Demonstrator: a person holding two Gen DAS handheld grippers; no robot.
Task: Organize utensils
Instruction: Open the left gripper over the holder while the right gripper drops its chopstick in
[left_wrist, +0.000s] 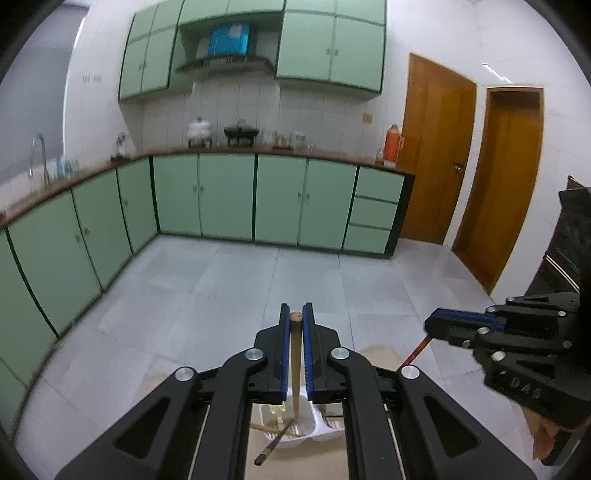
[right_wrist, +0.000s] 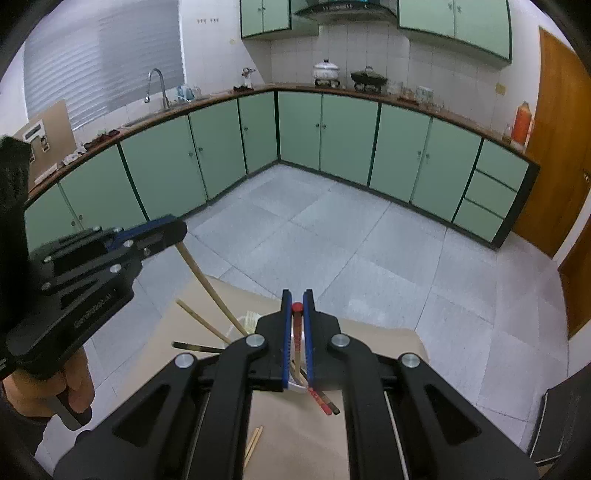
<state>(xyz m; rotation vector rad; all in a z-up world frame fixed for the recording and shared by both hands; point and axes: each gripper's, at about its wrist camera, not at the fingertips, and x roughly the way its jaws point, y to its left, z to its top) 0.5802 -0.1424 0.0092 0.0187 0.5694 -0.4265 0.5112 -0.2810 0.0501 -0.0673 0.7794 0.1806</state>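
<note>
My left gripper (left_wrist: 296, 320) is shut on a long wooden-handled utensil (left_wrist: 296, 363), held upright with its lower end in a white utensil holder (left_wrist: 320, 424); the same gripper (right_wrist: 168, 230) and handle (right_wrist: 207, 286) show in the right wrist view. My right gripper (right_wrist: 297, 308) is shut on a red-tipped chopstick (right_wrist: 296, 332), also upright over the holder (right_wrist: 297, 387); it shows at the right of the left wrist view (left_wrist: 439, 325). Loose chopsticks (right_wrist: 201, 320) lie on the tan table (right_wrist: 369, 339), with dark ones (right_wrist: 194, 347) and red ones (right_wrist: 323, 400) by the holder.
Green kitchen cabinets (left_wrist: 225, 195) line the far walls across a grey tiled floor (left_wrist: 229, 288). Wooden doors (left_wrist: 432, 155) stand at the right. A dark chair or cabinet (left_wrist: 572, 240) is at the far right. A pair of pale chopsticks (right_wrist: 255, 443) lies near the table's front.
</note>
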